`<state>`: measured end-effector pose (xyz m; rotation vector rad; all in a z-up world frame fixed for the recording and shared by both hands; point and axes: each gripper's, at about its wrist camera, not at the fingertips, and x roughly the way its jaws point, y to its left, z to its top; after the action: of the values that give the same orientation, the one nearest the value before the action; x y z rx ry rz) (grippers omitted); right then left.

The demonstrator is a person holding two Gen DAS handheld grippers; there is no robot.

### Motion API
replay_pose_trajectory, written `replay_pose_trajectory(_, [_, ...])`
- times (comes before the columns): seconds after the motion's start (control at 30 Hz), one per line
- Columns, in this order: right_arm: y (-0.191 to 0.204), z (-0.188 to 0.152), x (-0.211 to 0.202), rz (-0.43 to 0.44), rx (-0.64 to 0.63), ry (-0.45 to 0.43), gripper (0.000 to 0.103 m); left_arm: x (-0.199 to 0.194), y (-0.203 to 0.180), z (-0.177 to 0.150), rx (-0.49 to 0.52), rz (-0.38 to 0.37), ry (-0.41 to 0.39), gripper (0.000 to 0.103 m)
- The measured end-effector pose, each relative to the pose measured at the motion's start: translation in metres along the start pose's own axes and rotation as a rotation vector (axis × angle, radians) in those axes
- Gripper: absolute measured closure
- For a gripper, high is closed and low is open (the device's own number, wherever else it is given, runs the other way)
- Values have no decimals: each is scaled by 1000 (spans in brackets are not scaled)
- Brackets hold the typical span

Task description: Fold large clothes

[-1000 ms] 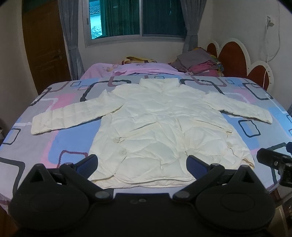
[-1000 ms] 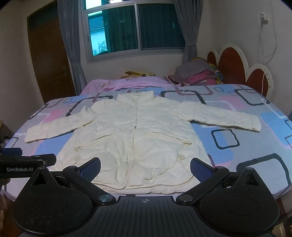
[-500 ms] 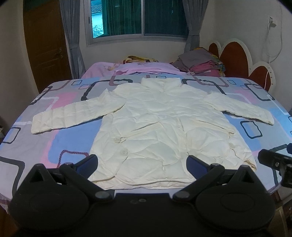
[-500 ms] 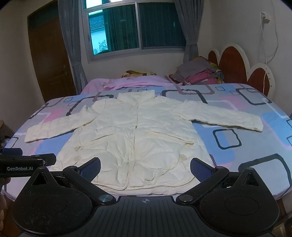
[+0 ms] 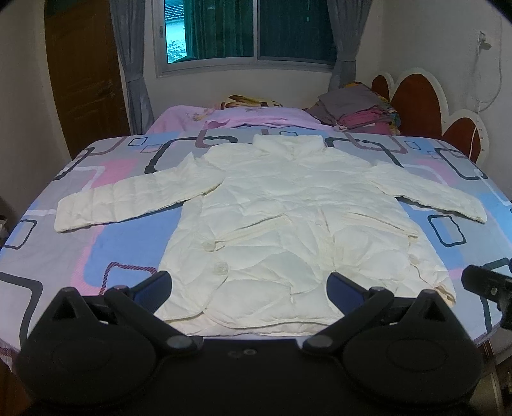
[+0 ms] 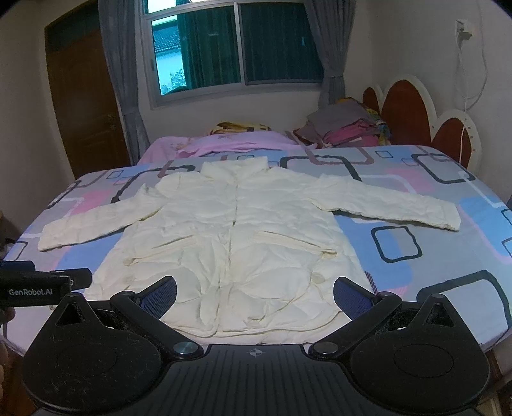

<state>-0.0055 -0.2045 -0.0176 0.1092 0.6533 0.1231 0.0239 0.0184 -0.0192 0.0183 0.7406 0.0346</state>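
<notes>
One cream-white padded jacket (image 5: 288, 224) fills the middle of the left wrist view, laid flat and front-up on a bed (image 5: 64, 256) whose sheet is printed with pink, blue and grey rounded squares. Its collar points toward the far window (image 5: 249, 28), its hem lies near the bed's close edge, and both sleeves are spread out sideways, angled slightly downward. The quilted fabric is creased all over; two slanted pocket welts and a few pale round buttons show on the lower front. The left gripper (image 5: 249, 284) hovers just above the hem with its jaws spread wide, nothing between them, the blue pads framing the lower jacket. At the right edge of this view a dark part of the right gripper (image 5: 489, 284) pokes in. A stack of folded clothes (image 5: 355, 108) sits at the far end of the bed beside the brown scalloped headboard (image 5: 416, 99). From the right wrist view the jacket (image 6: 236, 236) looks the same: closed down the centre, collar standing, sleeves extended, hem slightly rumpled near the bed (image 6: 448, 272) edge. The right gripper (image 6: 254, 296) also has its jaws wide apart and empty, over the hem. The left gripper (image 6: 41, 284), with its printed label, shows at the left edge.
</notes>
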Motion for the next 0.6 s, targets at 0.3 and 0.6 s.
replay_pose_trajectory(0.3, [-5,3,9,-3,5,10,0,13,3,3,-6,14,11,0])
replay_pose_trajectory(0.6, [-6,11,22,-8,-3,23,0,27,4,9,-17,27,24,0])
